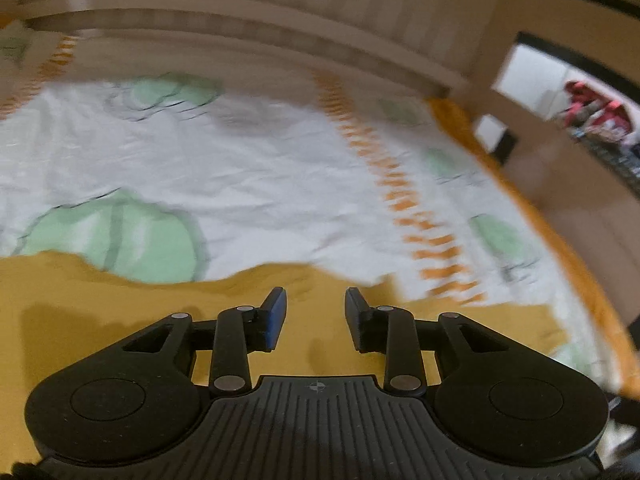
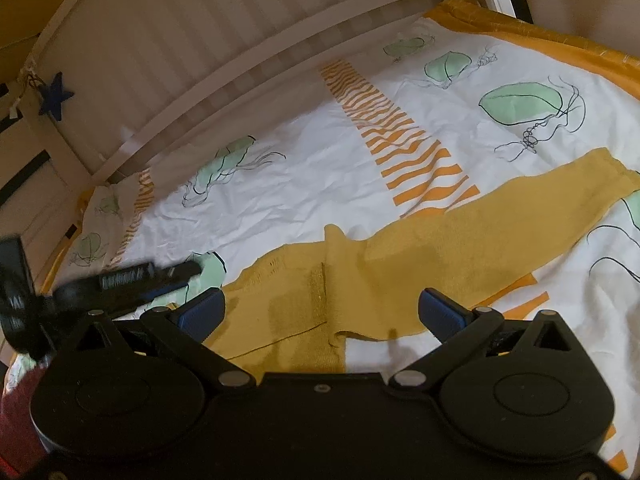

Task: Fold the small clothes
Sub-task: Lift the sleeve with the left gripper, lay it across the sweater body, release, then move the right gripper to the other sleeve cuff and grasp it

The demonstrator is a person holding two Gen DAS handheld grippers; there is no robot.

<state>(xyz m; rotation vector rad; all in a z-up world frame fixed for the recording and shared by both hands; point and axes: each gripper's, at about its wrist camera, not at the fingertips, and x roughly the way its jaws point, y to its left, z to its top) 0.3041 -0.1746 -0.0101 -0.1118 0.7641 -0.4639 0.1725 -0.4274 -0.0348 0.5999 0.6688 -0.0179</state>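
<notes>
White bed sheet [image 2: 320, 184] printed with green jellyfish and an orange striped band [image 2: 404, 136]; slatted headboard [image 2: 168, 48] behind the sheet; blue star [image 2: 56, 98] beside the headboard.

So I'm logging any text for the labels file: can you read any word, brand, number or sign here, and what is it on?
No readable text in either view.
Left tool: only a small crosshair mark on its base, no letters.
Black object at the left of the right wrist view: pale markings, too blurred to read.
Yellow garment and bedsheet: drawn patterns only, no words.
</notes>
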